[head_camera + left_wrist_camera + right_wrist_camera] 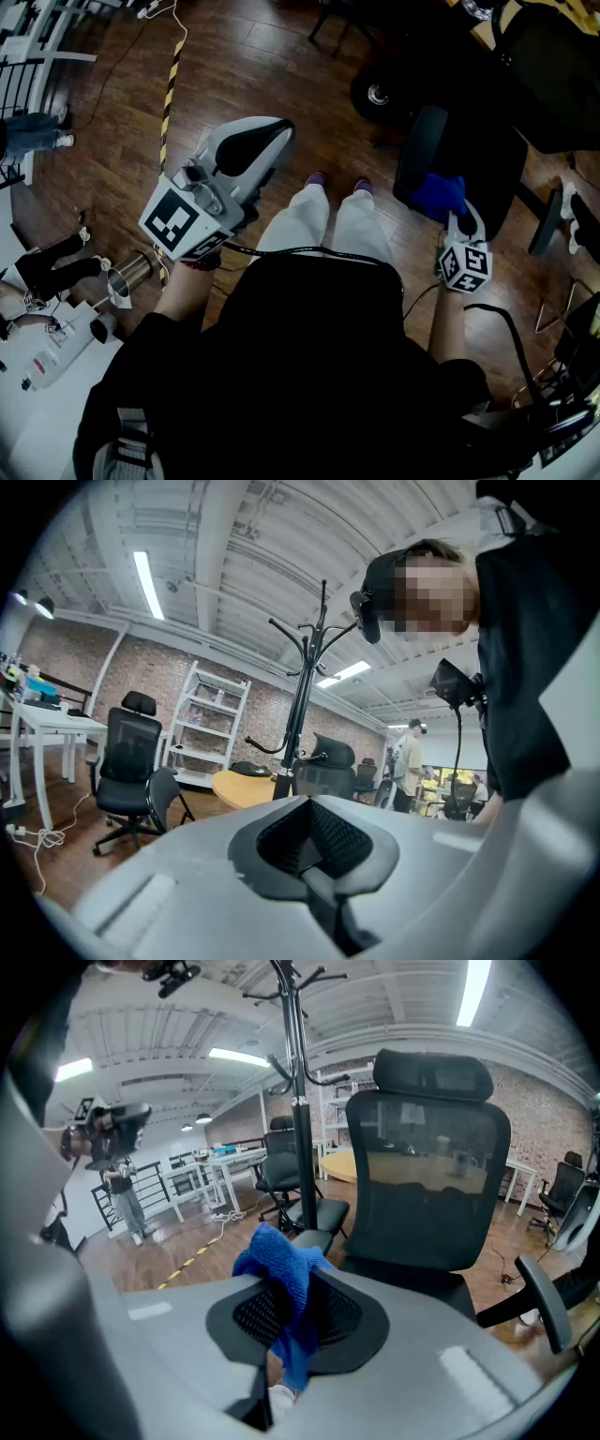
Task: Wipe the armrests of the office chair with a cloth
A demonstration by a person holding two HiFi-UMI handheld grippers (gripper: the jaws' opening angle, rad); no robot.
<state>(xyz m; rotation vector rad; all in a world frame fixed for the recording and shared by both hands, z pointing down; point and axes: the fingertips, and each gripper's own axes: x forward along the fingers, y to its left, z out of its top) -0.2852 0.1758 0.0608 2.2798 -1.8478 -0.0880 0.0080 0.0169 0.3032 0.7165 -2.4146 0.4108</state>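
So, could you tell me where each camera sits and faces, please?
Head view: person's head, facing steeply down; black top, left gripper, right gripper show.
Left gripper view: on that gripper, tilted up at white ceiling; shut jaws, black top.
Right gripper view: on that gripper, facing black mesh office chair.
Shared: head and right gripper views show the clamped blue cloth.

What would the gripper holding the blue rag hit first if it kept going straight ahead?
Probably what looks like the office chair's near armrest, just beyond the blue cloth that the right gripper is shut on. The mesh backrest stands further behind. Depth is hard to judge here.
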